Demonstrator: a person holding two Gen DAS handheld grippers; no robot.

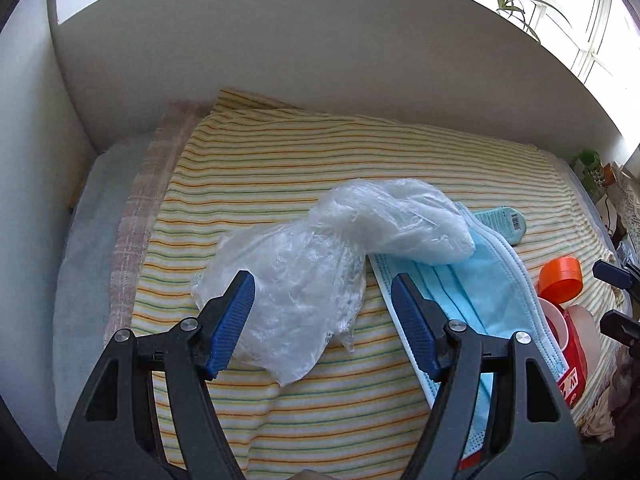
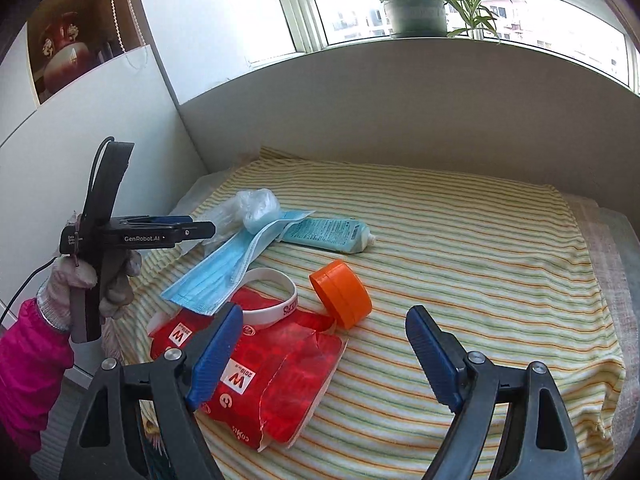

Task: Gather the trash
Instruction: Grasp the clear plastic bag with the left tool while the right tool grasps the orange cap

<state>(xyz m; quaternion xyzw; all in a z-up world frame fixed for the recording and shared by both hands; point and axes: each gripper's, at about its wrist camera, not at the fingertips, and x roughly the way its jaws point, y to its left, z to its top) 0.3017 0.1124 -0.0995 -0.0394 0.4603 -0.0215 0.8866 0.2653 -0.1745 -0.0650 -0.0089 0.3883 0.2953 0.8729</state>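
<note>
A crumpled clear plastic bag (image 1: pixel 320 256) lies on the striped cloth (image 1: pixel 280 160); my left gripper (image 1: pixel 322 296) is open with its jaws either side of the bag's near end. A blue face mask (image 1: pixel 472 280) lies right of the bag, partly under it. In the right wrist view the bag (image 2: pixel 256 204), mask (image 2: pixel 224 268), a teal tube (image 2: pixel 328 234), an orange cap (image 2: pixel 340 294), a white wristband (image 2: pixel 276 300) and a torn red wrapper (image 2: pixel 272 380) lie on the cloth (image 2: pixel 460 260). My right gripper (image 2: pixel 324 340) is open above the wrapper's right edge. The left gripper (image 2: pixel 200 230) shows at the left.
A white wall panel (image 2: pixel 400 100) borders the back and left of the surface. A potted plant (image 2: pixel 416 12) stands on the windowsill behind. The tube (image 1: pixel 502 222), orange cap (image 1: pixel 560 276) and red wrapper (image 1: pixel 572 376) sit at the right in the left wrist view.
</note>
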